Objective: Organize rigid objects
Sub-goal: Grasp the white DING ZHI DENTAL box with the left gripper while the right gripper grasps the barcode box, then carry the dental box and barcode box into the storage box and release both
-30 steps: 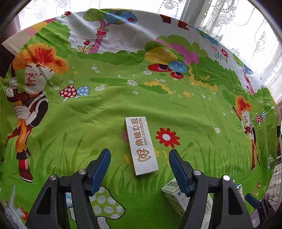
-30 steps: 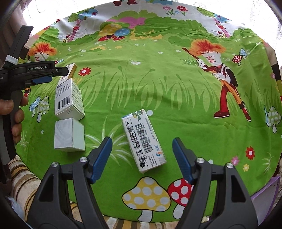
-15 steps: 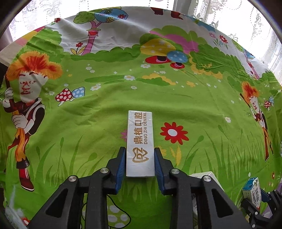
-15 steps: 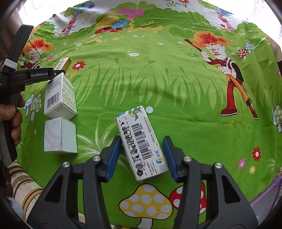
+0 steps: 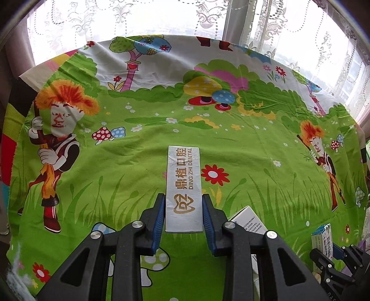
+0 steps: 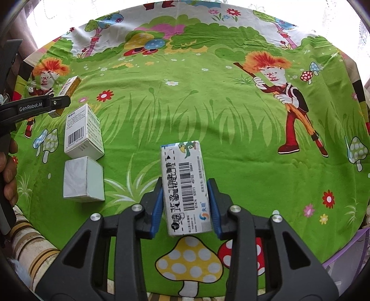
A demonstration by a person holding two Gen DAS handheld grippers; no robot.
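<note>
A bright green cartoon-print tablecloth (image 6: 231, 129) (mushrooms, flowers, orange-haired figures) covers the table, with lace curtains (image 5: 161, 18) behind it. The left gripper (image 5: 183, 208) pinches the near end of a long white dental box (image 5: 183, 185) printed "DING ZHI DENTAL", blue pads pressed to both its long sides. The right gripper (image 6: 185, 199) has just been closing and now clamps a white medicine box (image 6: 185, 185) with a barcode, gripped along its sides. To the left in the right wrist view, two smaller cartons sit on the cloth just beside each other: a barcoded white carton (image 6: 83, 132) and a plain white carton (image 6: 83, 178).
</note>
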